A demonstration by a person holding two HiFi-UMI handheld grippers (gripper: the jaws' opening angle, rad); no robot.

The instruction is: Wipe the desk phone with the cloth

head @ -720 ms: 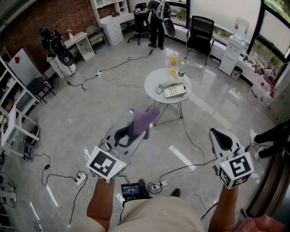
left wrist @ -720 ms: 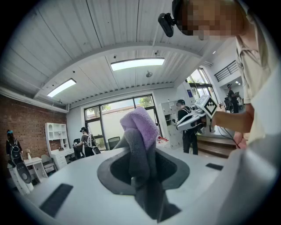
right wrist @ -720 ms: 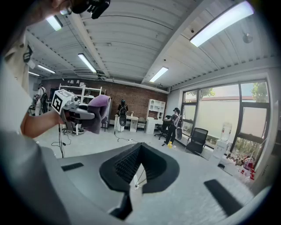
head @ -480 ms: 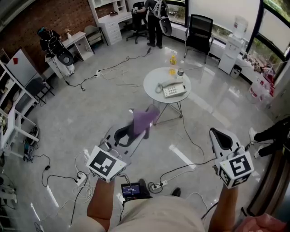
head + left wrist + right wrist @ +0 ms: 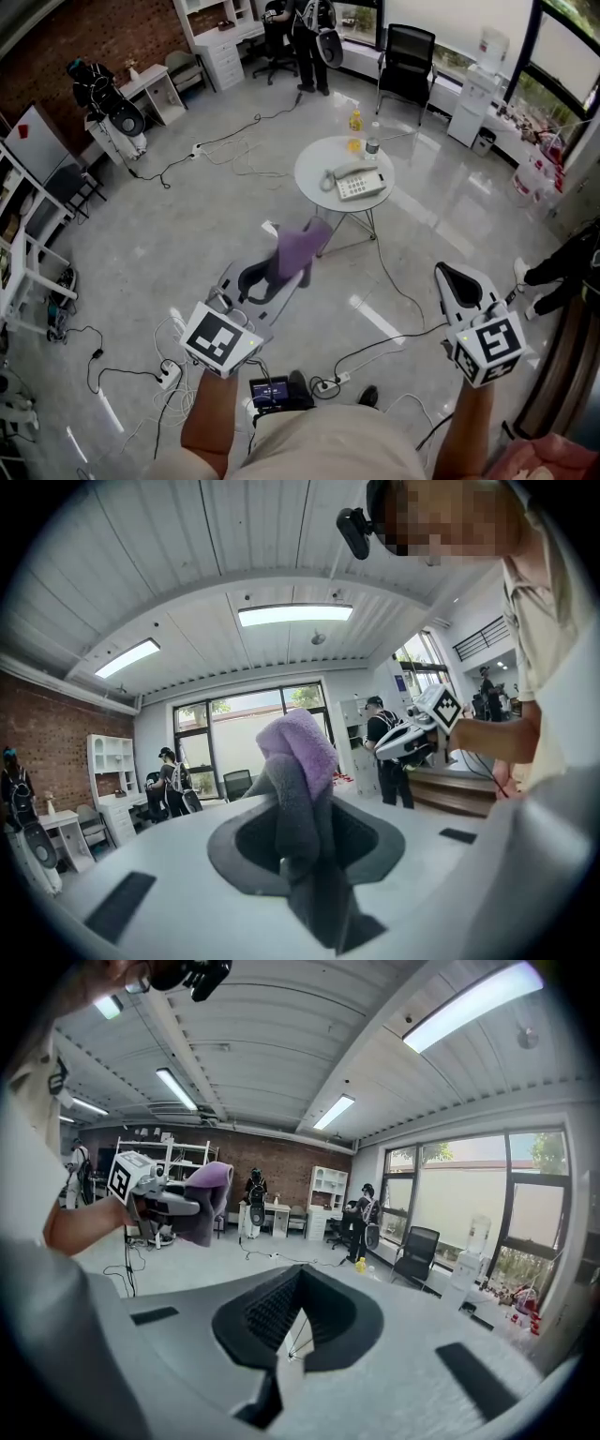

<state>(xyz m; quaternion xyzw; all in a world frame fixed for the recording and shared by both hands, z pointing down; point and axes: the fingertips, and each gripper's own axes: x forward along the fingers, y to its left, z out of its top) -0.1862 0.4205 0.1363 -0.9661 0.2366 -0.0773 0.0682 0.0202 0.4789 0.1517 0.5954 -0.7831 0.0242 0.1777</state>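
Observation:
The white desk phone sits on a small round white table some way ahead of me in the head view. A purple cloth hangs bunched from my left gripper, which is shut on it and held low in front of my body, well short of the table. In the left gripper view the cloth rises from between the jaws of the left gripper. My right gripper is held at the right, shut with nothing in it; in its own view the right gripper shows its pads together.
A yellow bottle and a clear bottle stand on the table behind the phone. Cables trail over the grey floor round the table legs. A black chair, a person and a water dispenser are at the back.
The head view has shifted a little, so the table and phone sit slightly higher and further left. Both grippers stay where they were, and the cloth stays in the left one.

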